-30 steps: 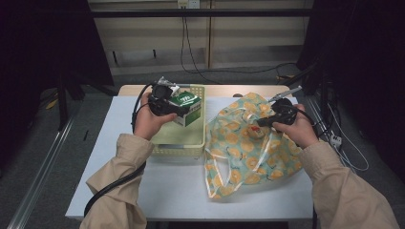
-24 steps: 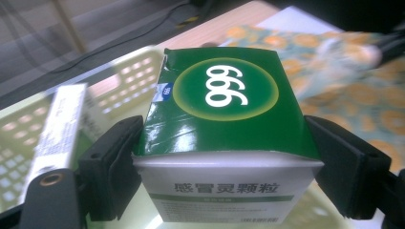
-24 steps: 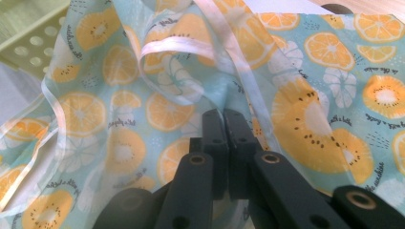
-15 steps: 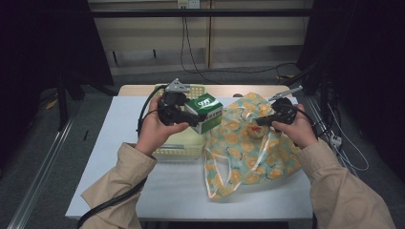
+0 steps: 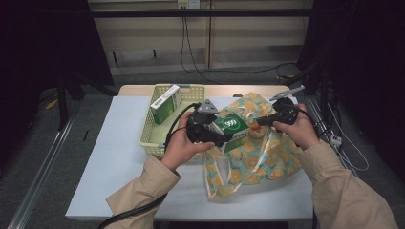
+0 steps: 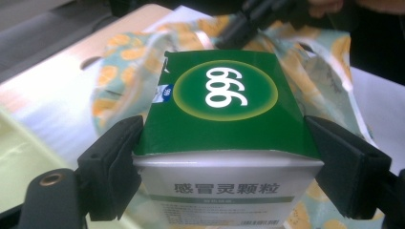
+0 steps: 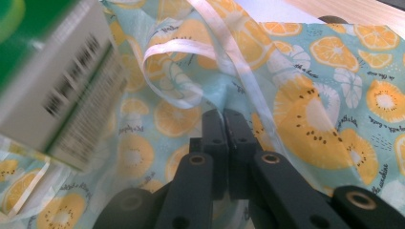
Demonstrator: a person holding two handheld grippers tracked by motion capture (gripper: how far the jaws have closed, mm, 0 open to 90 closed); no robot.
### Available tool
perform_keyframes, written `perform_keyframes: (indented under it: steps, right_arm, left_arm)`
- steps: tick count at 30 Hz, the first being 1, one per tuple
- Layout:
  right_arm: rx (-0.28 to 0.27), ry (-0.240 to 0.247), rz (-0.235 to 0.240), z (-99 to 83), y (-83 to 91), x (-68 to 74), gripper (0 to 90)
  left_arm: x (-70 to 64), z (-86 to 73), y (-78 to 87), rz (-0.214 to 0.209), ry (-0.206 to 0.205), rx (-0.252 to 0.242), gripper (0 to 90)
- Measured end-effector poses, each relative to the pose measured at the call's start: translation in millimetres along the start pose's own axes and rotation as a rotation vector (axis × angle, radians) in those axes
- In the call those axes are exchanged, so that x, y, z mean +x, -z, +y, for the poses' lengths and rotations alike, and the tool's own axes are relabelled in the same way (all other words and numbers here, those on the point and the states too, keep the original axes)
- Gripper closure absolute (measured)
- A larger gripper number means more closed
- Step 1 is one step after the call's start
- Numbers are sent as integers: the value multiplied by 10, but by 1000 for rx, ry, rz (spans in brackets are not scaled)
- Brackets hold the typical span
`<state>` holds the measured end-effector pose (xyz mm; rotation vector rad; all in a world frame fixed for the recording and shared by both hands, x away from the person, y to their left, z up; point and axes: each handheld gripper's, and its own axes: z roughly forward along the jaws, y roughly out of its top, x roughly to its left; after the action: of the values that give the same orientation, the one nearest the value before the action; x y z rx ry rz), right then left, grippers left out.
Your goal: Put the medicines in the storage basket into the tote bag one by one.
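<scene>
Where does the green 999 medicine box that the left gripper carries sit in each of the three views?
High view: the green box is at centre, clamped in the left gripper, over the bag's left edge.
Left gripper view: the box fills the middle, pinched between both jaws.
Right gripper view: its white barcode side is blurred at upper left.
Shared landmark: the orange-slice printed bag.

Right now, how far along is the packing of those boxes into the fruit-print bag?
Done: one green box is lifted out of the basket. In hand: the left gripper clamps that box beside the bag, while the right gripper pinches the bag's edge. Left: getting the box inside, then the second box that stands in the basket.
</scene>
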<state>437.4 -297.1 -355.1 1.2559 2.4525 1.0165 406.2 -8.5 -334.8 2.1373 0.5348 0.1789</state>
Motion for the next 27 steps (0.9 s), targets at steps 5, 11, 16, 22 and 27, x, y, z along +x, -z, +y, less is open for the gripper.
perform_keyframes:
  steps: [5, 11, 16, 22, 27]
  right_arm:
    - [7, 2, -3, 3, 14, 20, 890]
    - [13, 9, -6, 16, 22, 37, 890]
    - [14, 7, -6, 15, 24, 34, 890]
    - [11, 1, -5, 18, 38, 18, 890]
    - [7, 3, -7, 32, 53, 21, 890]
  left_arm:
    - [-54, -45, -242, -3, -7, 15, 170]
    - [-57, -99, -554, 25, 6, 49, 170]
    - [-56, -146, -755, 31, 22, 52, 169]
    - [-69, -172, -904, 41, 28, 36, 168]
    - [-28, -145, -996, 70, 32, 25, 166]
